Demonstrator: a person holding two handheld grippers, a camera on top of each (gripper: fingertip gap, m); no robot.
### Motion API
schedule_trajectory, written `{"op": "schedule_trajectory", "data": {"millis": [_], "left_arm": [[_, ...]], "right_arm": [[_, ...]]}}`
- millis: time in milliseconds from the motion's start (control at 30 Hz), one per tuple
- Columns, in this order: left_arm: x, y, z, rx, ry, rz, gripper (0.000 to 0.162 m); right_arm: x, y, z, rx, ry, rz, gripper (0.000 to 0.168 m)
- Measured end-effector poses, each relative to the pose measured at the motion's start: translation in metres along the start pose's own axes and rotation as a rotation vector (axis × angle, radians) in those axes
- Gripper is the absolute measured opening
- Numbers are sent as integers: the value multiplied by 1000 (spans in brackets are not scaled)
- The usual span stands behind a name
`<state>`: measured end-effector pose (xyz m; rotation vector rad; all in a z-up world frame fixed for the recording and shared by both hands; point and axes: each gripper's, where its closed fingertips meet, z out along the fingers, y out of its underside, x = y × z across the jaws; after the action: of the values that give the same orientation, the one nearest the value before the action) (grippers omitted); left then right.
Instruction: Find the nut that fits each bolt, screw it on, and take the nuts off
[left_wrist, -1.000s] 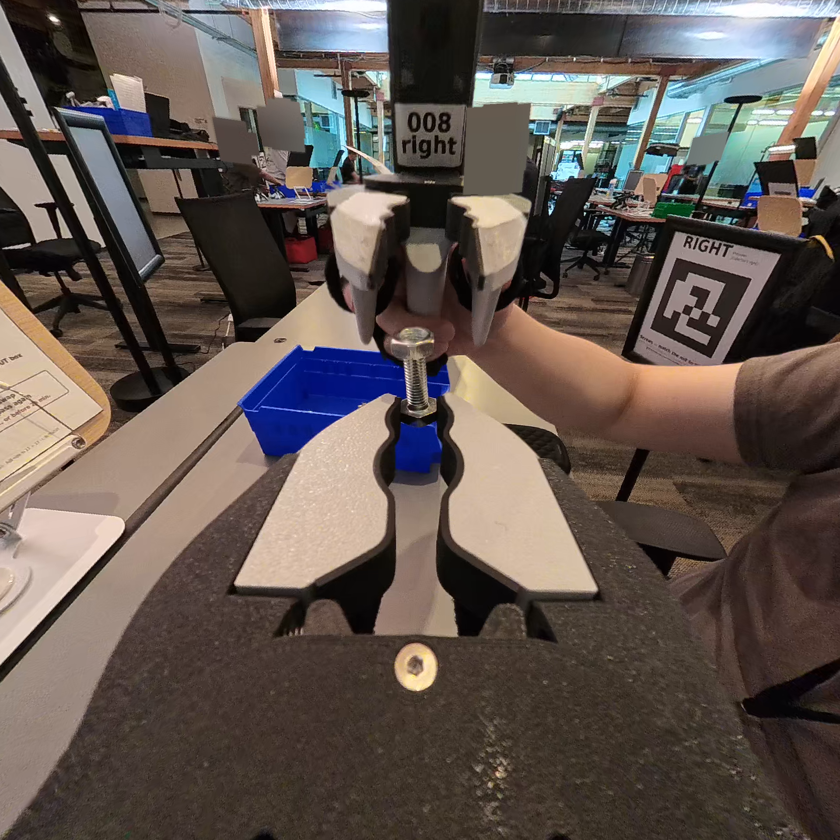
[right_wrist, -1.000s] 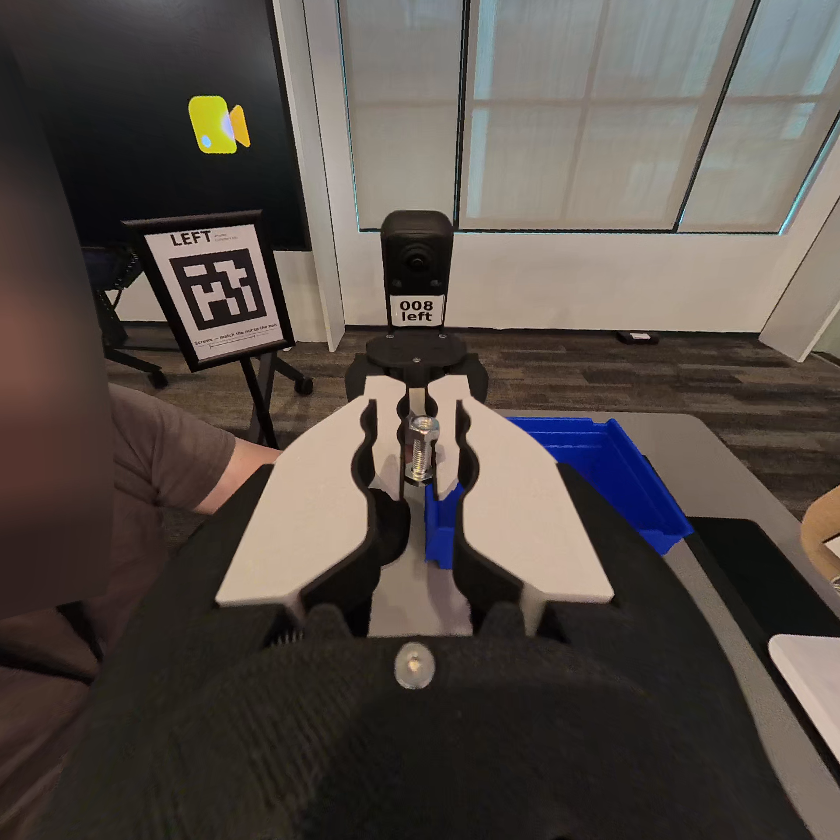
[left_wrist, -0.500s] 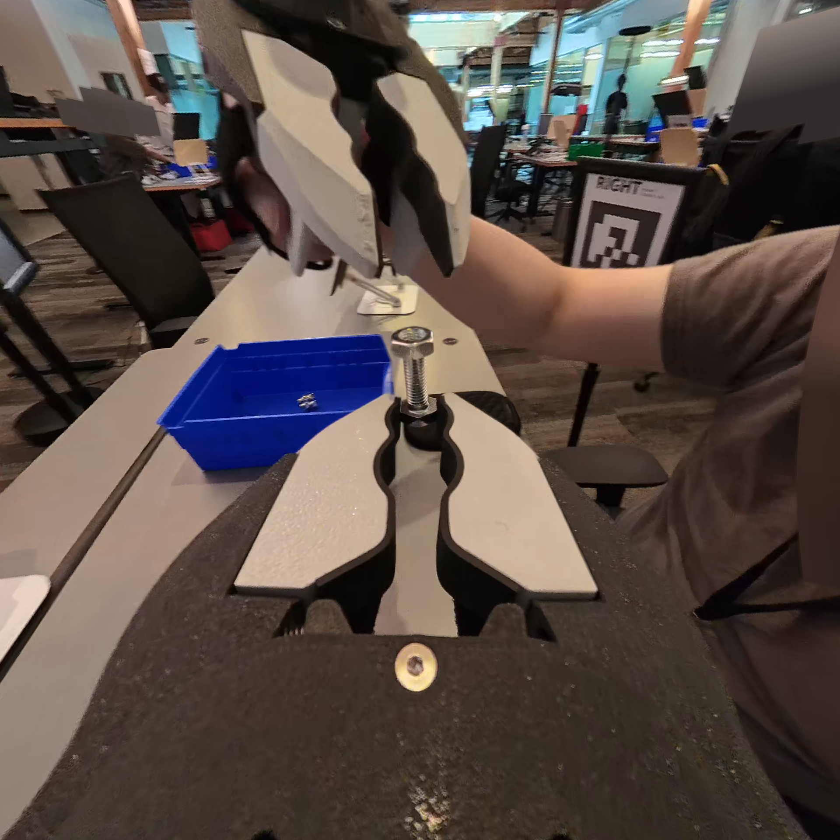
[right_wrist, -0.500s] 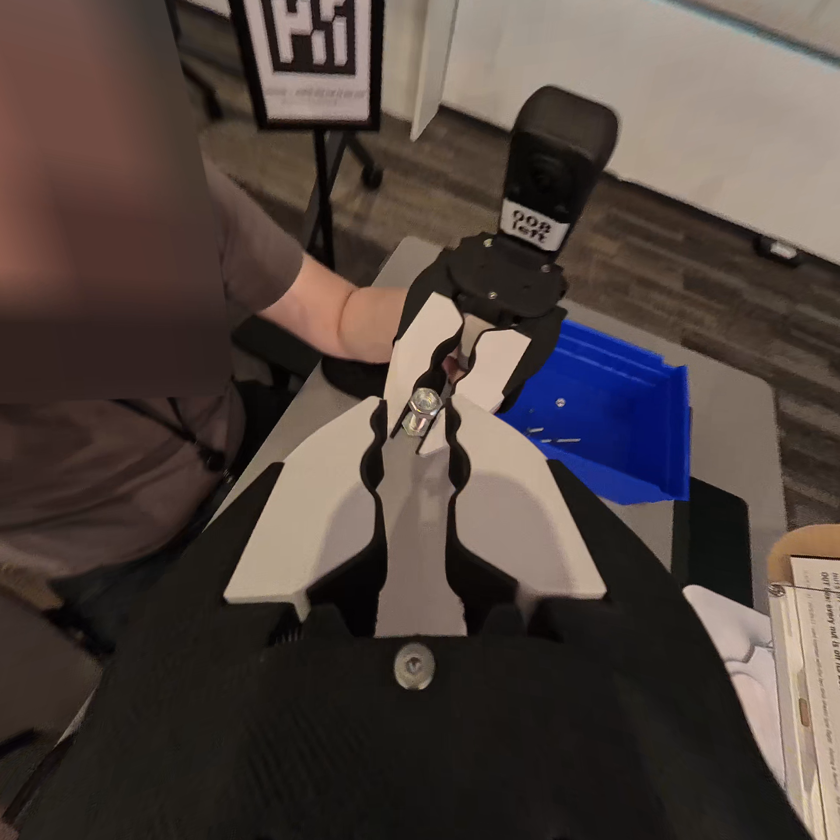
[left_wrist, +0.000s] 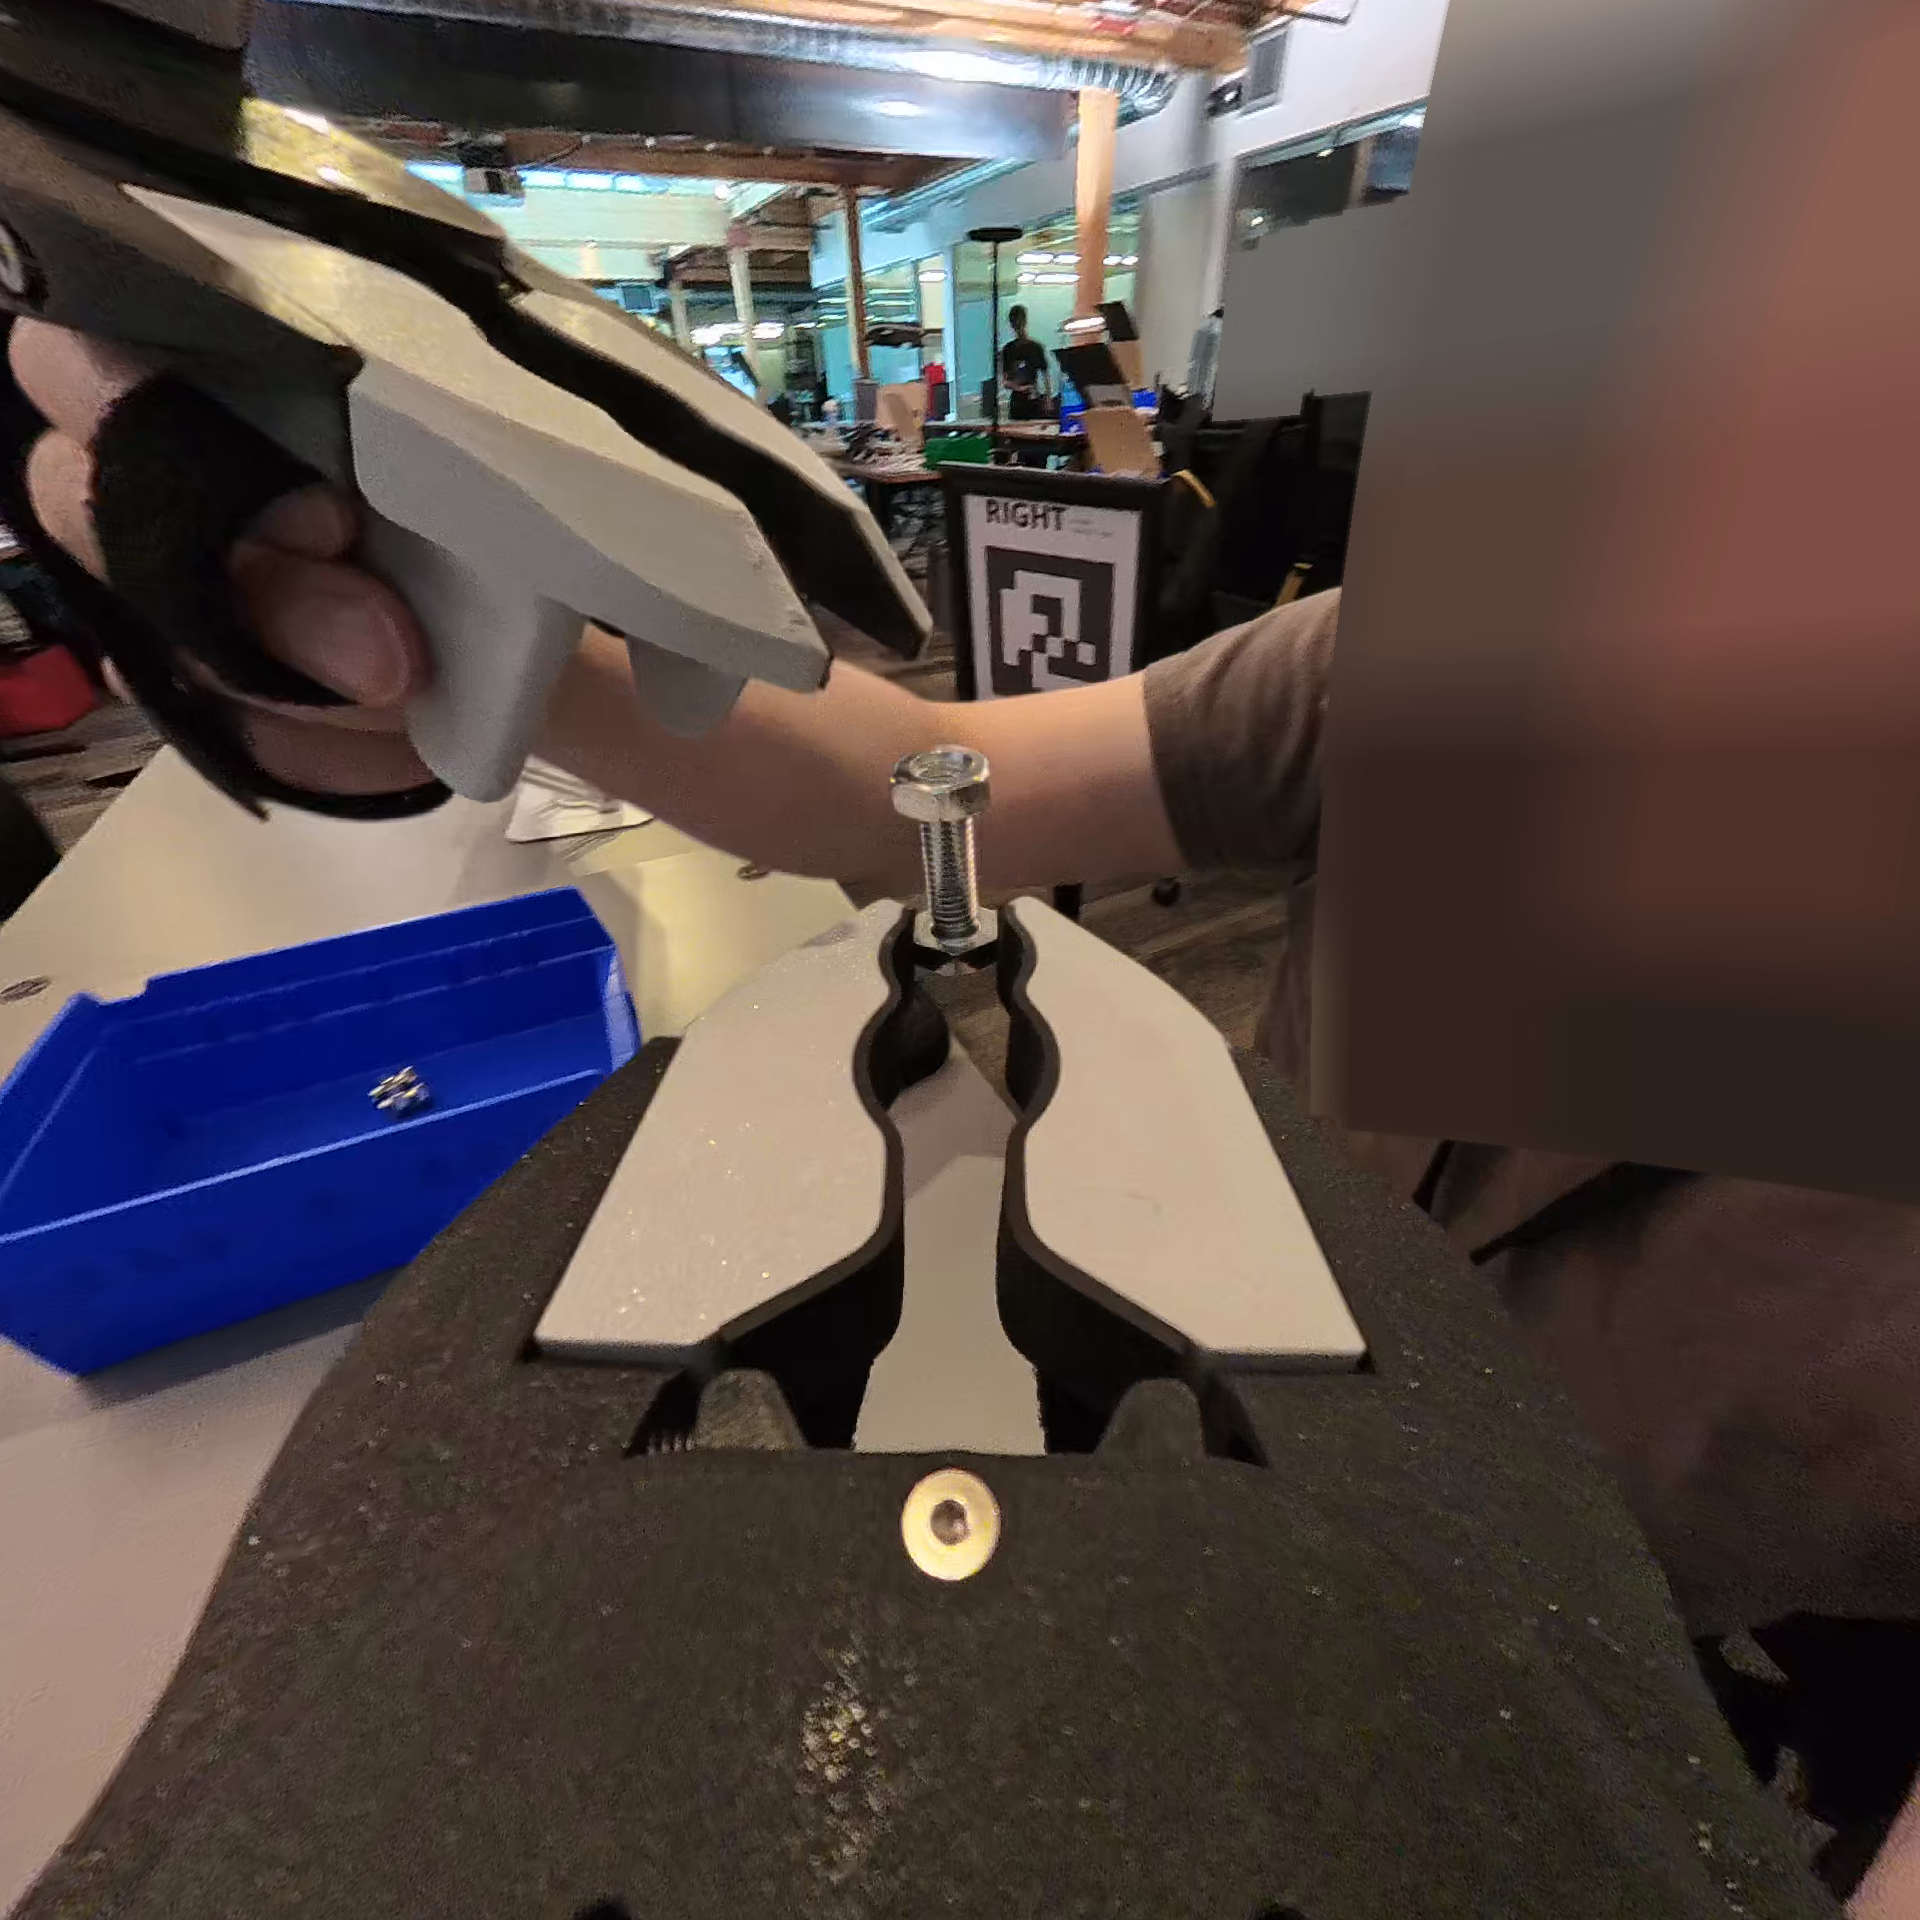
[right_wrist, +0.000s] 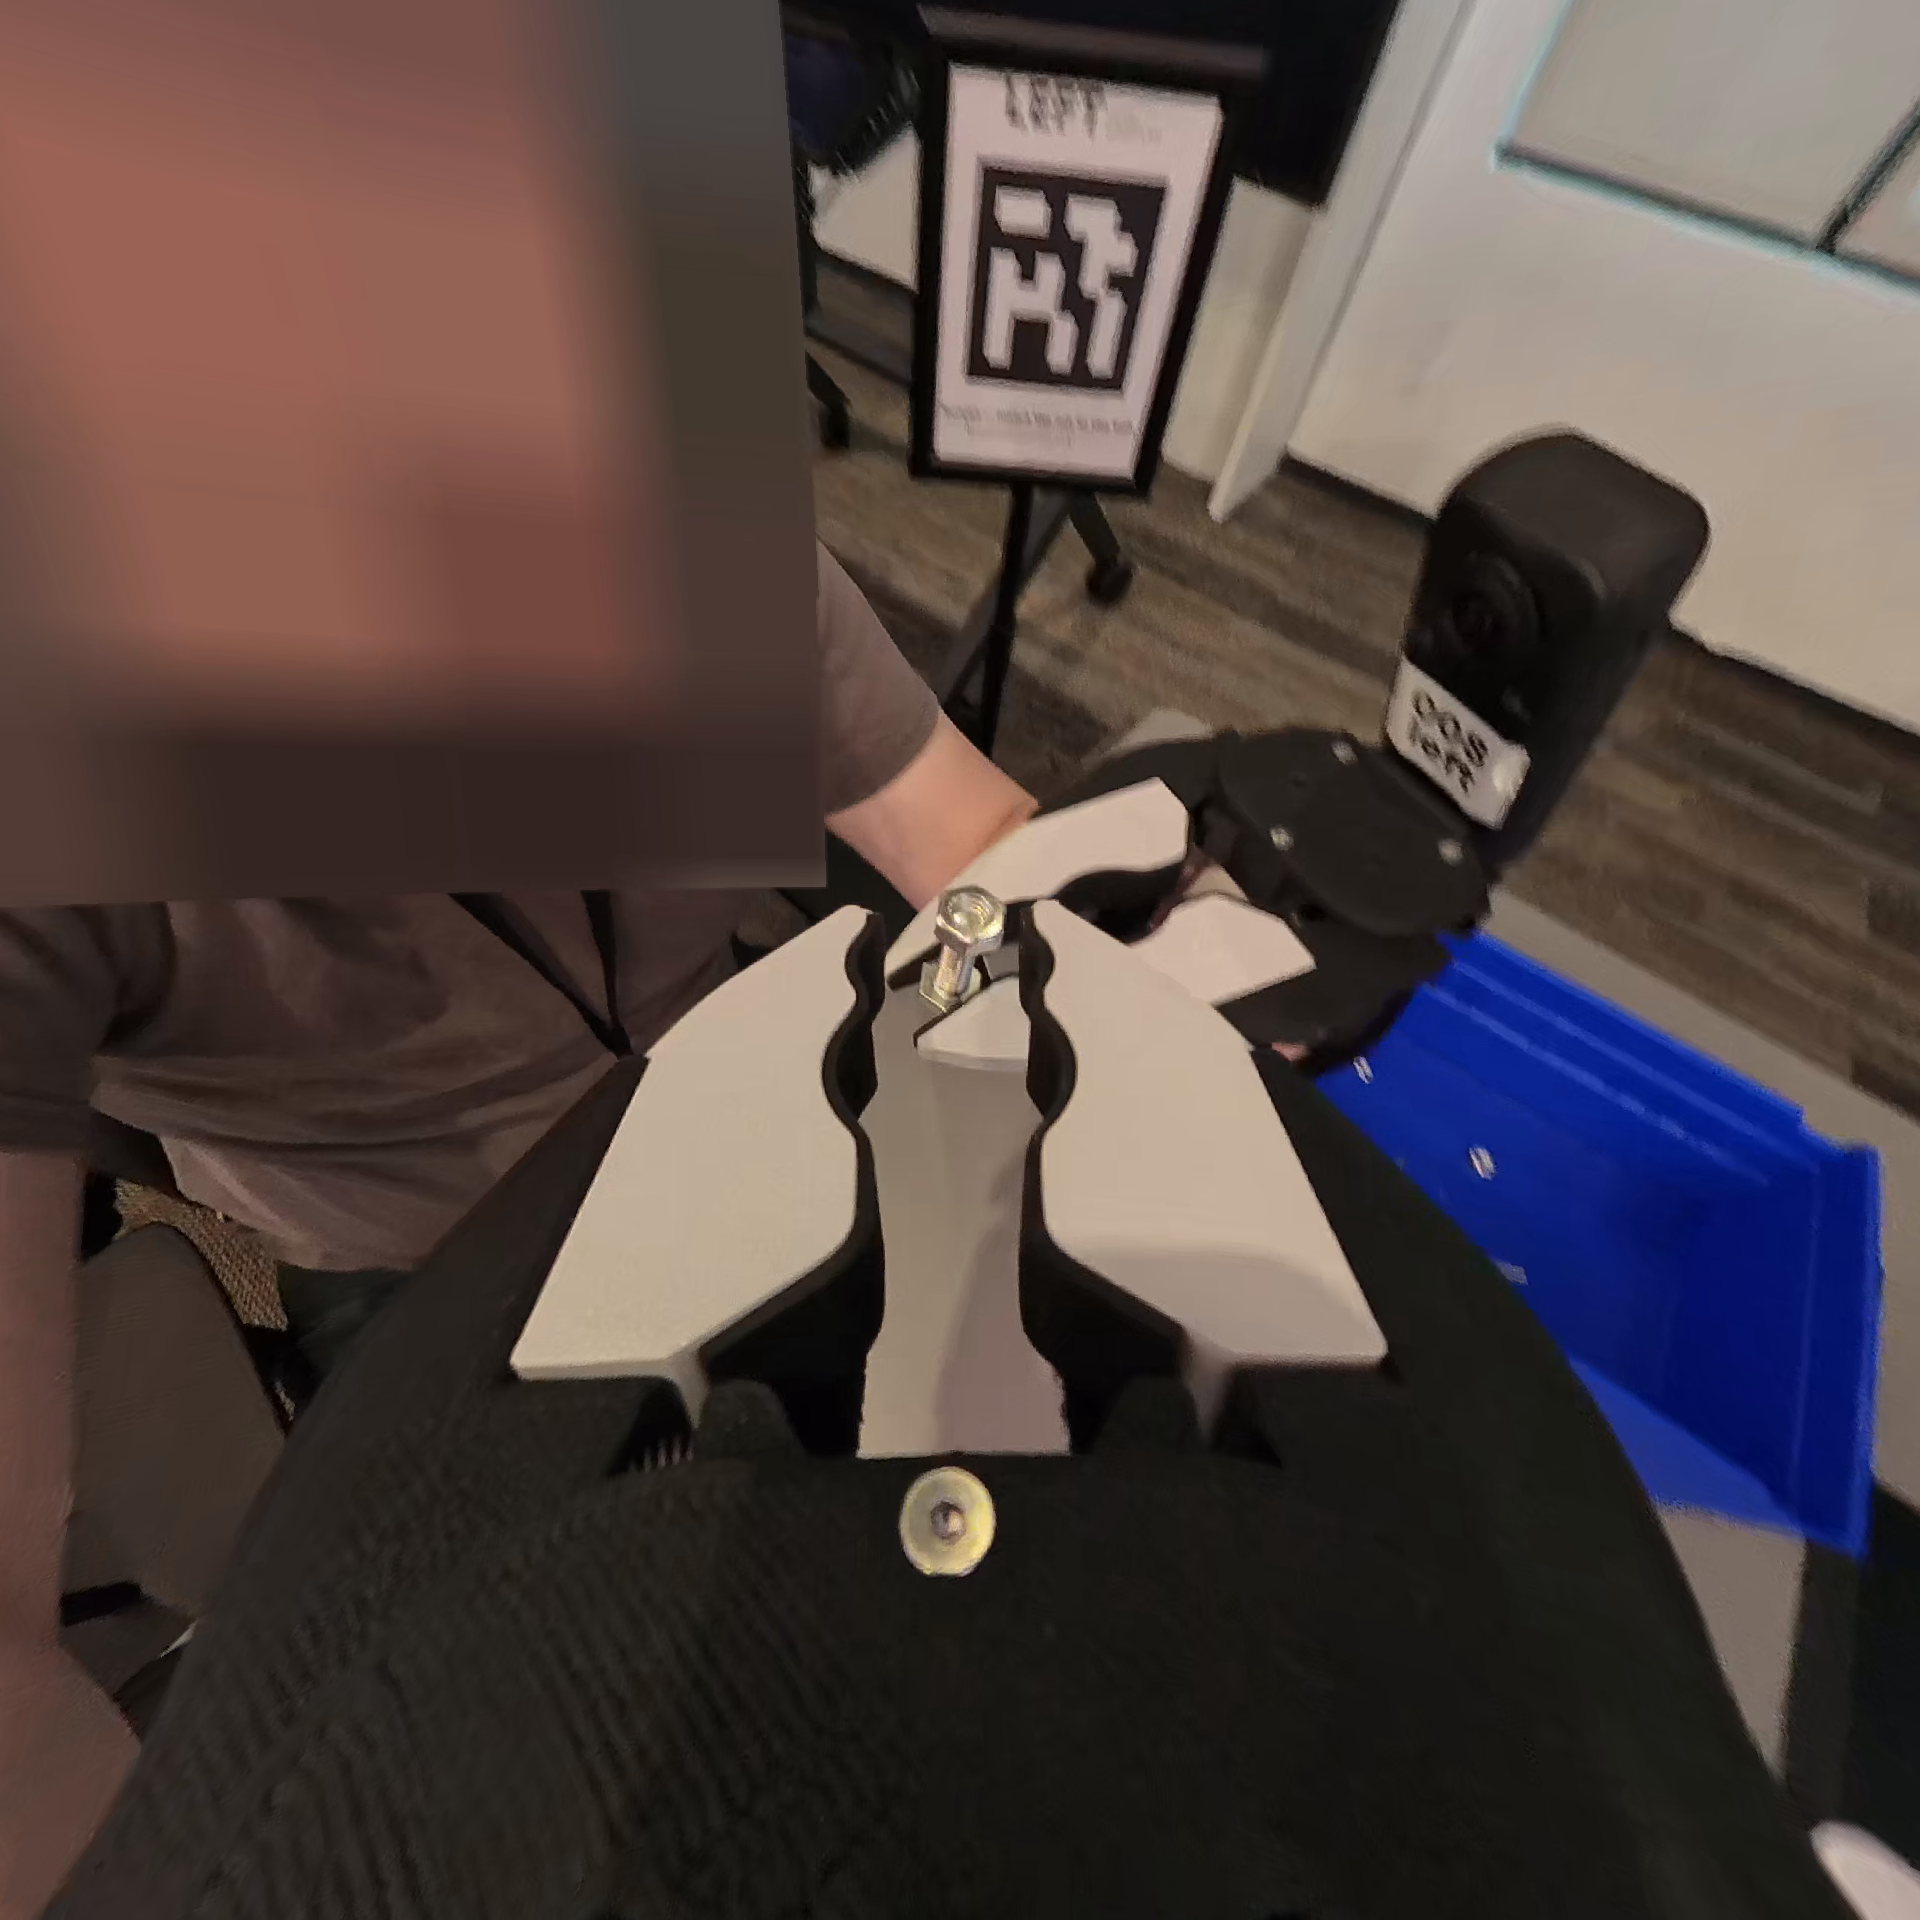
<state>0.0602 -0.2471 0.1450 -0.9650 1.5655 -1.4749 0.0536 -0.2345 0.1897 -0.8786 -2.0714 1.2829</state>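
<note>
A silver bolt (left_wrist: 951, 878) stands upright with a hex nut (left_wrist: 940, 784) at the top of its thread. My left gripper (left_wrist: 951, 925) is shut on the bolt's lower end. My right gripper (left_wrist: 577, 738) is open and empty. It hangs above and to the left of the nut, tilted, not touching it. In the right wrist view the nut (right_wrist: 969, 920) and the bolt (right_wrist: 954, 971) show beyond my right gripper's (right_wrist: 954, 920) parted fingertips. The left gripper (right_wrist: 951, 1003) reaches in there from the right.
A blue bin (left_wrist: 312, 966) sits on the grey table (left_wrist: 125, 1558) left of the bolt, with small loose hardware (left_wrist: 400, 1091) inside; it also shows in the right wrist view (right_wrist: 1662, 1299). A person's arm (left_wrist: 987, 748) crosses behind the bolt. Marker signs on stands (left_wrist: 1049, 592) (right_wrist: 1070, 270) stand beyond the table. About 5 centimeters separates my left fingertips from my right.
The right gripper, which closely framed the nut a second ago, has lifted off and swung up and sideways. The left gripper still holds the bolt and has turned right, away from the bin.
</note>
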Motion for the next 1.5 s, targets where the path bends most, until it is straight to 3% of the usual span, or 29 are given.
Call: {"op": "schedule_trajectory", "data": {"millis": [267,800,1333,1500], "left_arm": [[6,1,3,1,47,-6,14],[6,2,3,-8,41,0,15],[1,4,2,-18,19,-10,14],[-10,3,-4,-23,-61,-13,15]], "right_arm": [[-7,3,22,66,-95,-21,27],[-4,6,25,94,-120,46,20],[-3,8,24,87,-117,98,17],[10,10,20,83,-20,149,17]]}}
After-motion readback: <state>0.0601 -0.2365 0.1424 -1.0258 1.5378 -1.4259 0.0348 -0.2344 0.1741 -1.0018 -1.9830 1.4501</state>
